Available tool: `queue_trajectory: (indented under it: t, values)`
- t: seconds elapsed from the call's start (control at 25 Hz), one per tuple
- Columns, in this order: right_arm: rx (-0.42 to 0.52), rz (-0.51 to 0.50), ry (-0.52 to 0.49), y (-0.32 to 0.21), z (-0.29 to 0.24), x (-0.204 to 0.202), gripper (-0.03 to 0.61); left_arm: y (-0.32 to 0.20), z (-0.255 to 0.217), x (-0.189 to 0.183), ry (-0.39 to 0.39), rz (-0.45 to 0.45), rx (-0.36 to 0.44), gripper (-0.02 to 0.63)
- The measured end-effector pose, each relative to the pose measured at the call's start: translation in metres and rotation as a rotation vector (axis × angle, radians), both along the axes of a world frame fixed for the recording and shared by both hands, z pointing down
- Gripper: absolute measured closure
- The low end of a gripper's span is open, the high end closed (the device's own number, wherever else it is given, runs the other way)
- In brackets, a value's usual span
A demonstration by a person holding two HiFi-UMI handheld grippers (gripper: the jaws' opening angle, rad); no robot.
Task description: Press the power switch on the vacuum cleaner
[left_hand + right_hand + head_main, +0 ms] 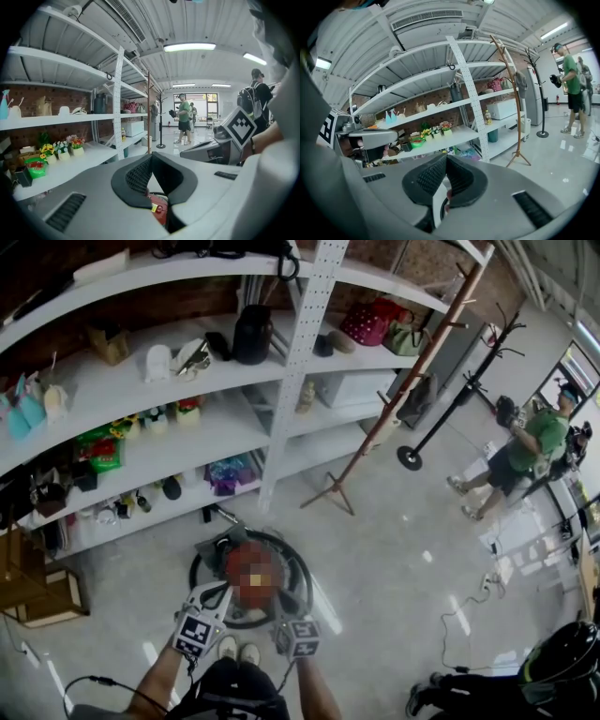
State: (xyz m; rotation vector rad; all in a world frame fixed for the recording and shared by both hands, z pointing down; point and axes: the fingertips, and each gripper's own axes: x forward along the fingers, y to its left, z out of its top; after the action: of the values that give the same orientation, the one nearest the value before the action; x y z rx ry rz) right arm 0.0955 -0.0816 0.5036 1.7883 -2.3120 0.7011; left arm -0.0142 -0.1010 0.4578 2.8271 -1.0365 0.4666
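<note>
Mostly, vacuum cleaner (159, 210) hidden behind left gripper (150, 157) and right gripper (446, 158), jaws of both closed together, empty.

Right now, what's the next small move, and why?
Probably lower the left gripper straight down: its jaws are shut, and the red vacuum cleaner with a small button shows just below them, apparently not yet touched.

Floor (394, 559), pale, glossy: vacuum cleaner (220, 547) directly beneath left gripper (210, 600); white shelf rack (281, 418) ahead; wooden coat stand (330, 491) and black coat stand (409, 457) ahead-right.
</note>
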Motion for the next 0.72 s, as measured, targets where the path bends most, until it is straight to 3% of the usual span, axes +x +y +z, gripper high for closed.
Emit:
queue_trajectory:
  t: [0.72]
  values:
    - [0.115, 0.032, 0.019, 0.015, -0.097, -0.001, 0.567, -0.001, -0.076, 0.002, 0.025, 0.054, 0.123, 0.606]
